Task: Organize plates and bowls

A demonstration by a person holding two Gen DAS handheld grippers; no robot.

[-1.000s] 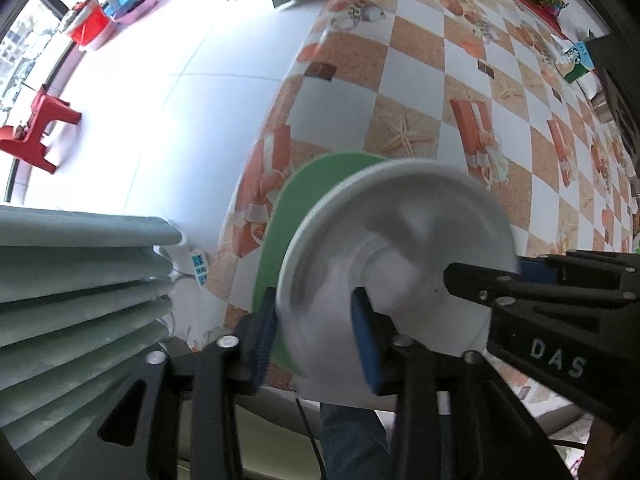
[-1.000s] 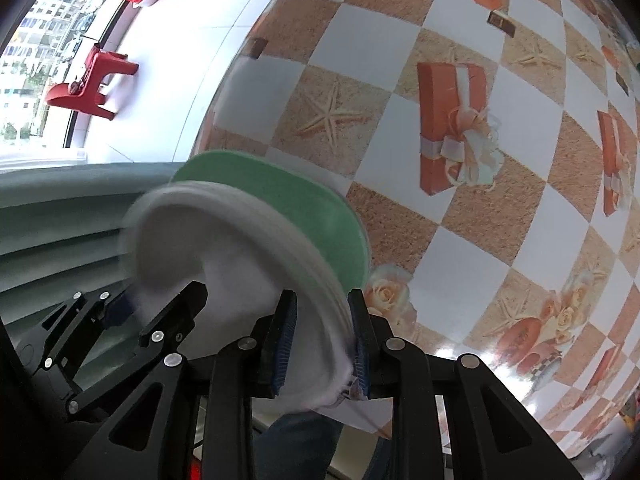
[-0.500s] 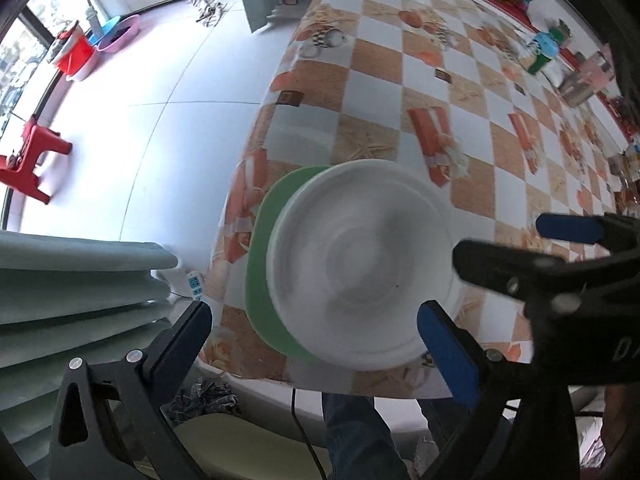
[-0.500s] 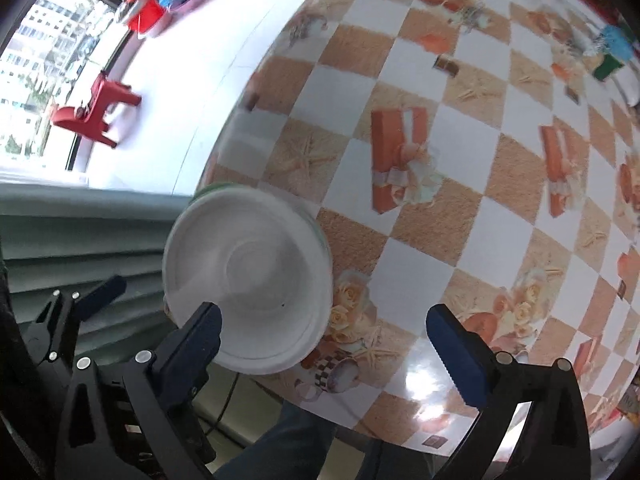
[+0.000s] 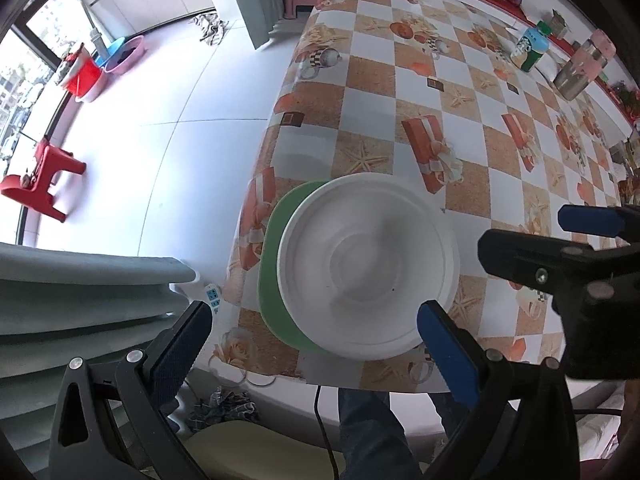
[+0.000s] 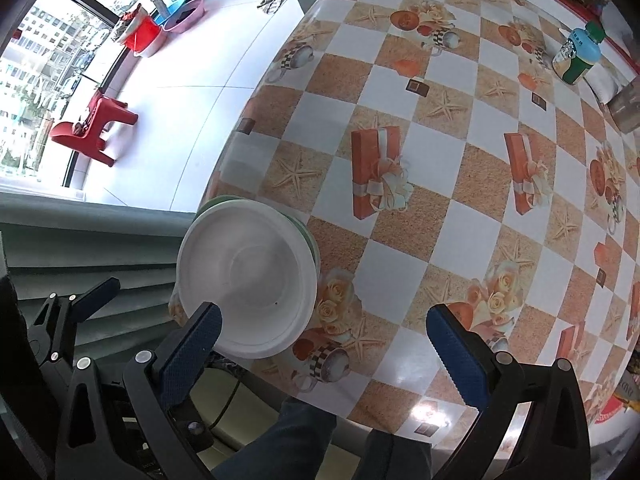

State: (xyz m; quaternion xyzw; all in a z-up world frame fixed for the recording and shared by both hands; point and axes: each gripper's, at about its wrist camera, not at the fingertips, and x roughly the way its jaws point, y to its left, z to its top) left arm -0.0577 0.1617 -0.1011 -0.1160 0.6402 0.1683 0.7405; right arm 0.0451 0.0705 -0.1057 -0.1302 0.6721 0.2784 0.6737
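A white bowl (image 5: 368, 272) sits on a green plate (image 5: 276, 264) at the near-left corner of the table (image 5: 472, 128), close to the edge where my legs show below the checkered cloth. From my left wrist camera the plate's rim peeks out only on the bowl's left and lower sides; the bowl covers the rest. My left gripper (image 5: 316, 344) hangs above the stack, spread wide and gripping nothing, with one blue pad (image 5: 180, 344) out past the table's left edge and the other low beside the bowl's right rim. I cannot tell whether that pad touches the bowl.

My right gripper (image 6: 320, 344) is likewise released, jaws far apart and empty. In its own view the left pad (image 6: 192, 340) overlaps the bowl's (image 6: 246, 280) near rim, while the right pad hovers over the cloth near the table's (image 6: 440, 160) front edge. The plate (image 6: 308, 236) shows there as a thin green sliver behind the bowl. The right gripper (image 5: 576, 240) also juts into the left camera's frame from the right.

Toward the table's far-right side stand a blue-and-white bottle with a green cap (image 6: 578, 56) and, seen from the left camera, a metal tumbler (image 5: 576, 72). On the white floor beyond the left edge are a red stool (image 5: 40, 176), a red bucket (image 5: 86, 78) and a pink basin (image 5: 128, 54).
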